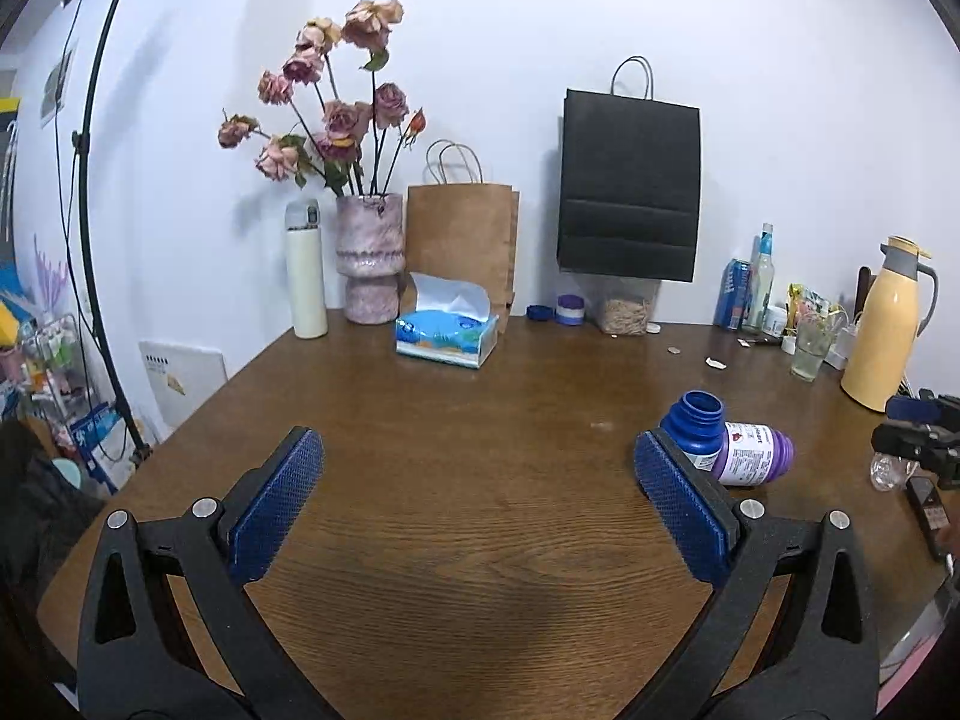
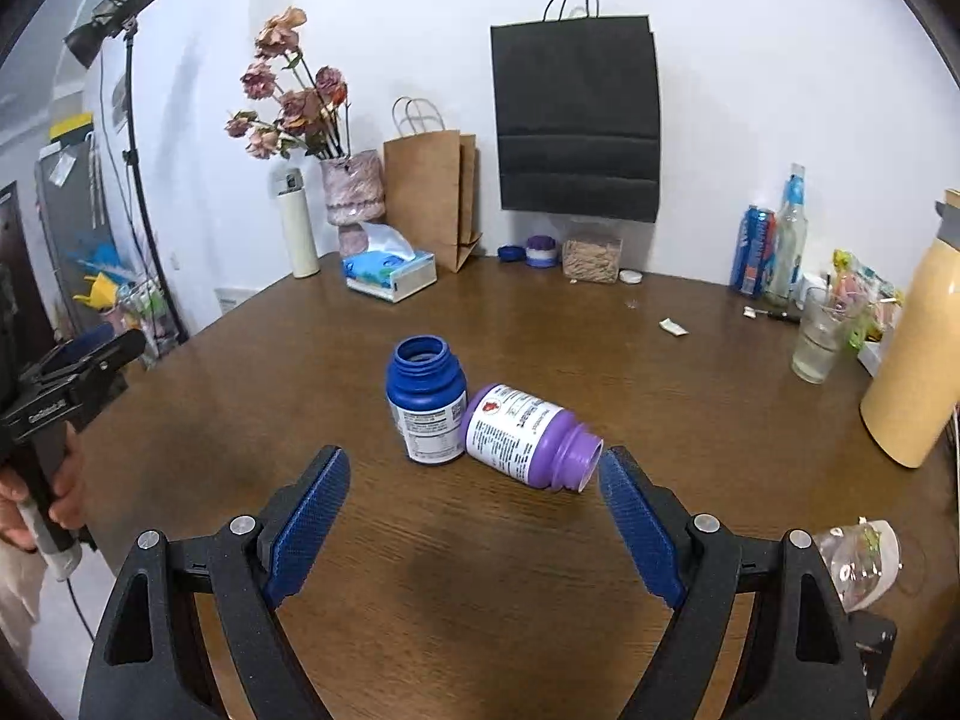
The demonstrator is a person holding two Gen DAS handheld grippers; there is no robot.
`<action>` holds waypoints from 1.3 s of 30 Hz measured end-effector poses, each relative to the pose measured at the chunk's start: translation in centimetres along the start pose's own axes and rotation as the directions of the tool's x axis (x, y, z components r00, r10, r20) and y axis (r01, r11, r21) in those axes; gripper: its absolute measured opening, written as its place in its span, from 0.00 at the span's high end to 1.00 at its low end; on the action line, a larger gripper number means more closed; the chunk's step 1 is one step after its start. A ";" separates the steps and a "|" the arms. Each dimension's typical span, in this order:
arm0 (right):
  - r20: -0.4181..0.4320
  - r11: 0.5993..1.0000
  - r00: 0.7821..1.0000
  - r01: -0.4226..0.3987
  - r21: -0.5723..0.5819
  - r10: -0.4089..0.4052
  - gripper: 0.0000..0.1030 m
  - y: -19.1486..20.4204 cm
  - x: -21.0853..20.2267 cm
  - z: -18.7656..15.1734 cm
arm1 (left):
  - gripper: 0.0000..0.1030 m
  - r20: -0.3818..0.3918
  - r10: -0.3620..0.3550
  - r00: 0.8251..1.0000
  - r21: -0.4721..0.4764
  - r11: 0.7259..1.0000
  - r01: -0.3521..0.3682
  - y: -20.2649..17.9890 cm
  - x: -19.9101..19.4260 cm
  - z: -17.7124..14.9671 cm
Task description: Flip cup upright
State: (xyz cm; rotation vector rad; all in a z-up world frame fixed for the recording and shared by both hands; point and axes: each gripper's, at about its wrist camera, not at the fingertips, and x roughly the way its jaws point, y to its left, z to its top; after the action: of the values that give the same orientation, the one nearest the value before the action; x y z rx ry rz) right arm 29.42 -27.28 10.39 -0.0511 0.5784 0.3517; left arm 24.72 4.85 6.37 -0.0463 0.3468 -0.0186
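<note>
A purple bottle (image 2: 528, 435) with a white label lies on its side on the brown table (image 2: 480, 570), its open mouth pointing toward my right finger. It leans against a blue bottle (image 2: 426, 402) that stands upright with no cap. My right gripper (image 2: 474, 474) is open, its fingertips just short of the purple bottle. In the left wrist view the same blue bottle (image 1: 696, 429) and purple bottle (image 1: 756, 455) sit beyond the right fingertip. My left gripper (image 1: 480, 456) is open over bare wood, with nothing between its fingers.
Along the wall stand a white flask (image 1: 306, 270), a vase of dried roses (image 1: 369, 258), a tissue box (image 1: 447, 333), a brown bag (image 1: 462, 246) and a black bag (image 1: 630, 186). A yellow jug (image 2: 918, 354), a glass (image 2: 819, 342), a can and a bottle crowd the right edge.
</note>
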 end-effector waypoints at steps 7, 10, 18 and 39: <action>0.028 0.999 0.999 -0.017 0.045 0.016 0.13 -0.1 -0.6 -0.4 | 0.00 0.000 -0.006 1.000 -0.007 1.000 0.006 0.4 -0.8 -0.7; 0.041 0.999 0.999 0.006 0.036 -0.008 0.13 0.3 -1.5 -0.8 | 0.00 0.006 -0.010 1.000 -0.010 1.000 0.010 0.3 -2.1 -1.1; 0.098 0.999 0.994 0.041 -0.010 -0.040 0.13 3.1 -6.3 -3.6 | 0.00 0.050 -0.021 0.999 0.019 1.000 0.020 -0.8 -8.0 -3.4; 0.189 0.999 0.982 0.017 -0.036 -0.010 0.13 9.4 -12.2 -13.4 | 0.00 0.153 -0.012 0.988 -0.033 0.999 0.018 -2.4 -17.5 -10.9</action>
State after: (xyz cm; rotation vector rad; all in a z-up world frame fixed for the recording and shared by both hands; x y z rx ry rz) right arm 9.70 -24.22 6.22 -0.0565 0.3832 0.3501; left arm 4.53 2.47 2.20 -0.0839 0.1938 -0.0237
